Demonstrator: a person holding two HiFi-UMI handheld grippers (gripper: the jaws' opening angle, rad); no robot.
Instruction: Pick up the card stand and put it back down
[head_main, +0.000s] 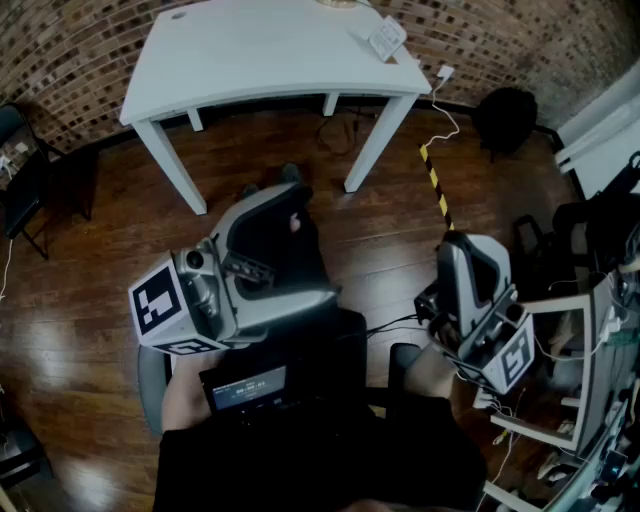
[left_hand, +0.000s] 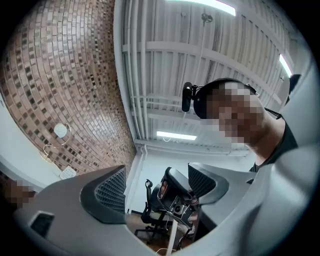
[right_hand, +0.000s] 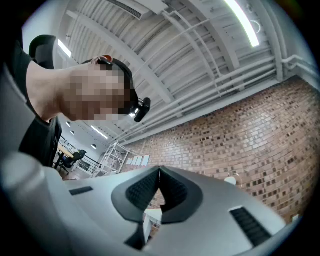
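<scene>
White table (head_main: 250, 50) stands against a brick wall (head_main: 60, 50) on a dark wood floor (head_main: 90, 300). Card stand (left_hand: 60, 131), a small round base with a wire loop, sits on the tabletop close to the wall, well apart from both grippers. A person stands back from the table, holding both grippers close to the body and tilted upward. Left gripper (left_hand: 155, 187) has its jaws spread apart with nothing between them. Right gripper (right_hand: 160, 185) has its jaws pressed together, empty. A white power strip (head_main: 386, 38) lies near the table's right corner.
</scene>
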